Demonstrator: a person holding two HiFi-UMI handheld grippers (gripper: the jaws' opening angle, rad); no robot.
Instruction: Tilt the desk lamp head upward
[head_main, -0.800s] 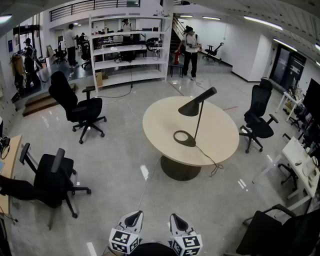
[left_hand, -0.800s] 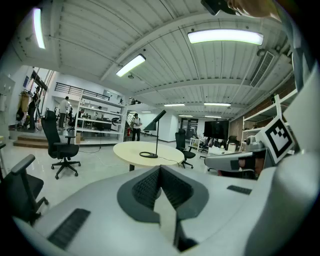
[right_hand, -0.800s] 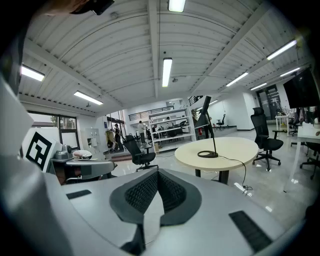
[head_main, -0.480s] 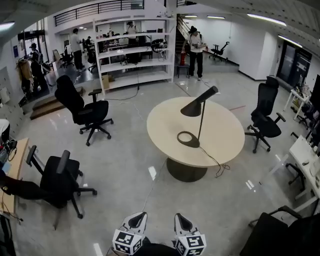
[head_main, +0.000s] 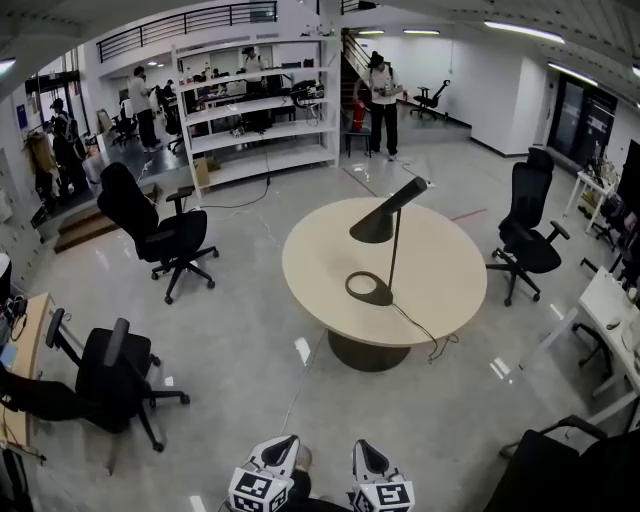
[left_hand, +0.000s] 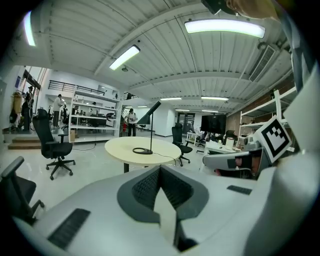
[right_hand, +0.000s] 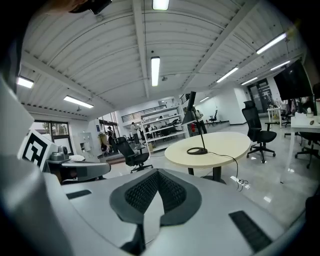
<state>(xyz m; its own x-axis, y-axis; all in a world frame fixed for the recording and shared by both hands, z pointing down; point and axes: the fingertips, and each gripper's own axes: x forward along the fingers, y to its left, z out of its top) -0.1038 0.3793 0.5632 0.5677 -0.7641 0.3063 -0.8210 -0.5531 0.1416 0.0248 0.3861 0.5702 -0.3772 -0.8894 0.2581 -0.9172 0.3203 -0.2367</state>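
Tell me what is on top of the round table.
Only a black desk lamp stands on the round table: ring base, thin stem, cone head. Its cord trails off the near edge. The head covers a small patch of tabletop behind it.

Left claw (head_main: 285, 445), right claw (head_main: 362, 450): bodies cut by head view's bottom edge. Shelf (head_main: 255, 100) contents too small.
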